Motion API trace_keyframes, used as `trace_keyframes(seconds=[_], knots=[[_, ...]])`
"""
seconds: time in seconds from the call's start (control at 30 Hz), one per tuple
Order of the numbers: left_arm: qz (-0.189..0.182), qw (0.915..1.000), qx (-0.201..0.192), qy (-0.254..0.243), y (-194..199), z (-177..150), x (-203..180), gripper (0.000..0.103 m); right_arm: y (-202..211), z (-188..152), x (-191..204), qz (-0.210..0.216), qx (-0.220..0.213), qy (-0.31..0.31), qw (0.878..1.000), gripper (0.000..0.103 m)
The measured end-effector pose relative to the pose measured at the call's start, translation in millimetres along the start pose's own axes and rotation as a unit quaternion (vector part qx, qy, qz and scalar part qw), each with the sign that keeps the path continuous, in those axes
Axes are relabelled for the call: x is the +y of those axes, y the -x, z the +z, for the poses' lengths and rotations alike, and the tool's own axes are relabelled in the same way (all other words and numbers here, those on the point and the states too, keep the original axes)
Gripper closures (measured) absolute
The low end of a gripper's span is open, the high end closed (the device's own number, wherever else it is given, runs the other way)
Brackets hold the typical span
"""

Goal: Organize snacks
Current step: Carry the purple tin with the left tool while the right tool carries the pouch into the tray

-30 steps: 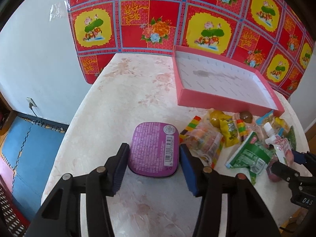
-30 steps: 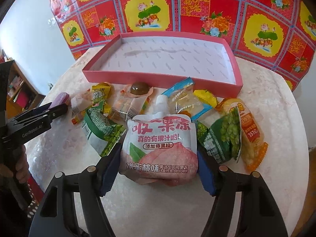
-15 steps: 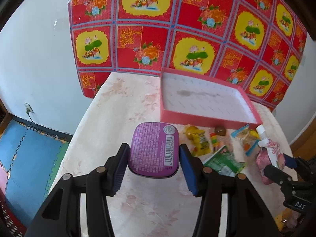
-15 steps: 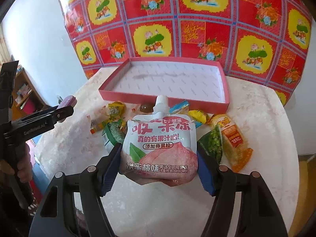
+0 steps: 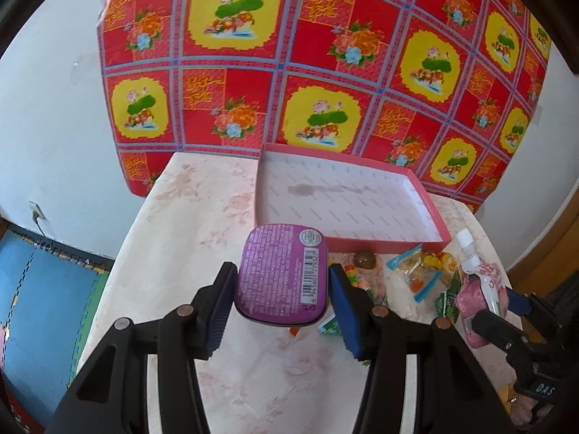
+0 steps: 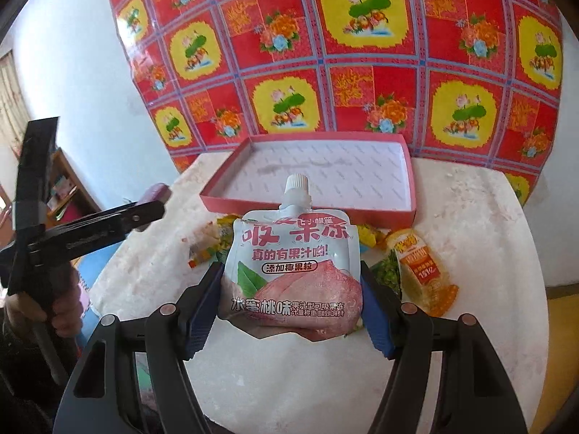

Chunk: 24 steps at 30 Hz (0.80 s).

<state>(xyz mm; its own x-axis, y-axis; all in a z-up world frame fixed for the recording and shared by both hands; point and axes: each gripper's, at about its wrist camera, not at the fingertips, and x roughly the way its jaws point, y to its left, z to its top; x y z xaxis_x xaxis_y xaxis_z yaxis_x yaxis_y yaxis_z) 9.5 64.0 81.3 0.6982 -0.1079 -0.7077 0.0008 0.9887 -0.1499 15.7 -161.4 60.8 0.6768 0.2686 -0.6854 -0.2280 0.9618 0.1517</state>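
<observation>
- Two claws are at work, and we hold one in each hand above a pale, faintly flowered counter [image 5: 202,217].
- Our left claw [image 5: 280,291] pinches a purple tin [image 5: 282,275] by its two long sides; the tin lies flat between the blue pads, label and barcode facing up, lifted clear of the counter.
- Our right claw [image 6: 291,300] pinches a pink jelly pouch [image 6: 295,271] by its two side edges; the pouch stands upright in the air, its white cap pointing away from us.
- In the left view the right claw [image 5: 488,298] appears at the right edge with the pouch [image 5: 477,282] seen edge-on.
- In the right view the left claw [image 6: 144,213] reaches in from the left, with the tin [image 6: 157,191] a purple sliver at its tip, and a hand [image 6: 54,311] grips its handle.
- A shallow pink tray [image 6: 307,211] with a white floor sits on the counter beyond both claws, against a red and yellow floral cloth [image 6: 325,72] hung on the wall.
- Between us and the tray's near wall lies a scatter of snacks on the counter: a brown jelly cup [image 5: 363,258], a clear bag with a blue edge [image 5: 416,275], a green packet [image 6: 387,273] and a yellow-orange packet [image 6: 423,271] just beside it.
- The tin hangs near the tray's near left corner; the pouch hangs in front of the tray's near wall.
</observation>
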Motion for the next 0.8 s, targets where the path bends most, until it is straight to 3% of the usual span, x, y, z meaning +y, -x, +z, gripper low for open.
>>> trace_keyframes(seconds=[0.2, 0.8], knots=[[-0.010, 0.9999, 0.002, -0.011, -9.4, 11.9, -10.0, 0.049, -0.5, 11.1, -0.2, 0.008, -0.007, -0.010, 1.000, 0.032], [-0.021, 0.9989, -0.005, -0.040, -46.0, 70.0, -41.6, 0.049, -27.5, 73.2, -16.5, -0.027, 0.003, 0.004, 1.000, 0.032]])
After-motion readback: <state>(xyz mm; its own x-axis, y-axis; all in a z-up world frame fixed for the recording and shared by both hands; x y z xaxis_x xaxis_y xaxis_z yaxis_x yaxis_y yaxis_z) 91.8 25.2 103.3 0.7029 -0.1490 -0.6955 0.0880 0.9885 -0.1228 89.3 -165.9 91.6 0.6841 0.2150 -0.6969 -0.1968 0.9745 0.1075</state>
